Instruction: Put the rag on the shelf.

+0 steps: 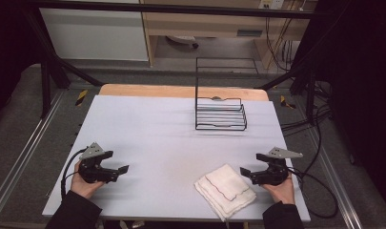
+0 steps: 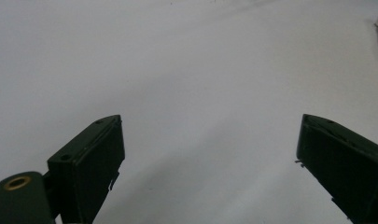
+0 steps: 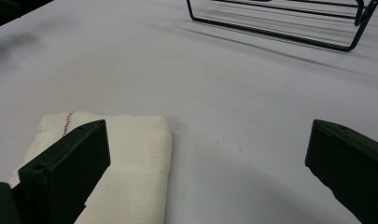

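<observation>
White folded woven cloth (image 3: 130, 163), partly hidden behind the right gripper (image 3: 207, 163) with jaws spread; left gripper (image 2: 210, 163) jaws spread over bare grey surface (image 2: 186, 70)

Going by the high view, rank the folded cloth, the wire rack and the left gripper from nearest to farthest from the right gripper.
1. Folded cloth: just beside the open right gripper, at the table's near edge.
2. Wire rack: farther back, toward the table's far side.
3. Left gripper: across the table, at the left, also open.
</observation>
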